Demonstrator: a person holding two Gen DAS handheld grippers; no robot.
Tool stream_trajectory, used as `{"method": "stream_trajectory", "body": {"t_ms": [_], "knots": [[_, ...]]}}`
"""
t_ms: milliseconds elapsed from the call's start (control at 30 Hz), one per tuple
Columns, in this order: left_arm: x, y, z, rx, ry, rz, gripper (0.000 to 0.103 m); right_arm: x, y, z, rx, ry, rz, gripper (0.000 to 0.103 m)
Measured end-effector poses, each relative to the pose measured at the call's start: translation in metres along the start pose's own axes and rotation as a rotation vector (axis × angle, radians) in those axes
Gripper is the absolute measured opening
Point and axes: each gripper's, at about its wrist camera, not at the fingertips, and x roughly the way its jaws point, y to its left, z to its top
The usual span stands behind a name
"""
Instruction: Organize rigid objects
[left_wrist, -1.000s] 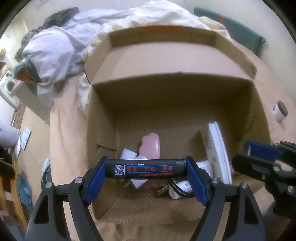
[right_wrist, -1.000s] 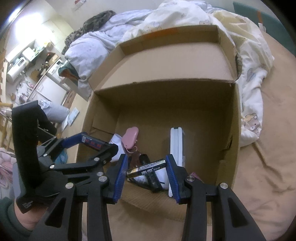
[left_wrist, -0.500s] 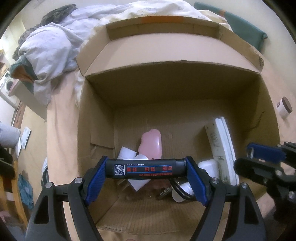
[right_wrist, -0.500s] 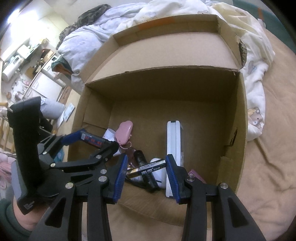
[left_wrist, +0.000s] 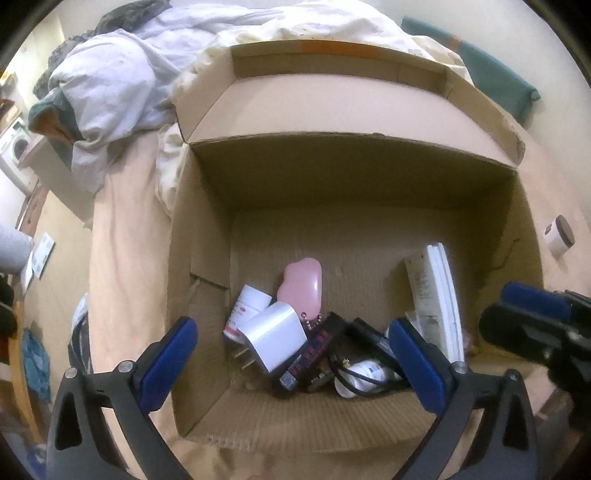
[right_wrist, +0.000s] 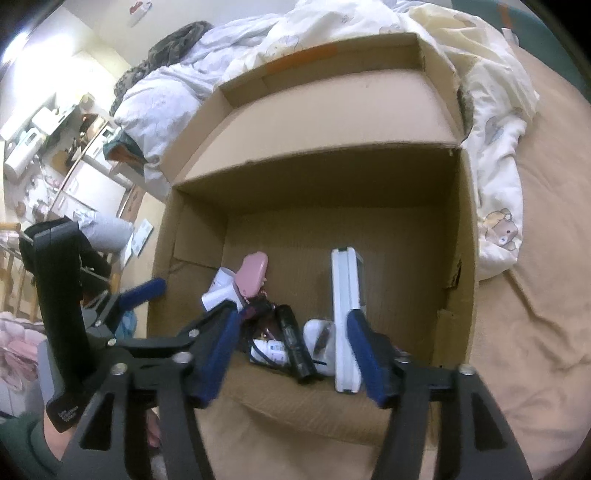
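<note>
Both the left tongs (left_wrist: 291, 347) and the right tongs (right_wrist: 291, 347) hang released over the open cardboard box (left_wrist: 369, 177) on the bed (right_wrist: 535, 332), their jaws having just been opening with nothing between them. Inside, near the front wall, lie a black tube (right_wrist: 293, 341), a white charger (left_wrist: 273, 334), a pink cloud-shaped case (left_wrist: 303, 288) and an upright white case (right_wrist: 345, 295).

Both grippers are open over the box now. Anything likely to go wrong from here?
1. The left gripper and right gripper, jaws just opened and empty, hang close together over the cardboard box; they may collide.
2. The white flat case stands on edge and may topple.
3. The black cable loops through the pile and could snag.
</note>
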Motion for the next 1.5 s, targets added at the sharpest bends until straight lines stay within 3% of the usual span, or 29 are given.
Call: {"method": "stream_trajectory", "body": {"t_ms": [33, 100, 133, 367, 567, 833, 1233, 1500], "knots": [[-0.003, 0.002, -0.001, -0.005, -0.004, 0.000, 0.103, -0.003, 0.000, 0.001, 0.003, -0.010, -0.001, 0.075], [-0.010, 0.003, -0.002, -0.009, -0.008, 0.004, 0.103, -0.008, 0.002, 0.002, 0.009, -0.032, 0.008, 0.097], [-0.012, 0.004, -0.002, -0.013, -0.008, 0.002, 0.103, -0.012, 0.002, 0.002, 0.009, -0.046, 0.010, 0.103], [-0.045, 0.010, -0.004, -0.027, -0.046, -0.003, 0.103, -0.034, 0.009, -0.001, -0.005, -0.123, -0.004, 0.103], [-0.074, 0.014, -0.015, -0.001, -0.100, 0.061, 0.103, -0.067, 0.011, -0.009, -0.037, -0.251, -0.090, 0.103], [-0.127, 0.021, -0.028, -0.020, -0.252, 0.118, 0.103, -0.091, 0.016, -0.022, -0.051, -0.293, -0.074, 0.103], [-0.173, 0.023, -0.052, -0.040, -0.394, 0.105, 0.103, -0.132, 0.032, -0.054, -0.117, -0.440, -0.101, 0.103], [-0.181, 0.037, -0.062, -0.108, -0.424, 0.074, 0.103, -0.139, 0.042, -0.069, -0.133, -0.479, -0.103, 0.103]]}}
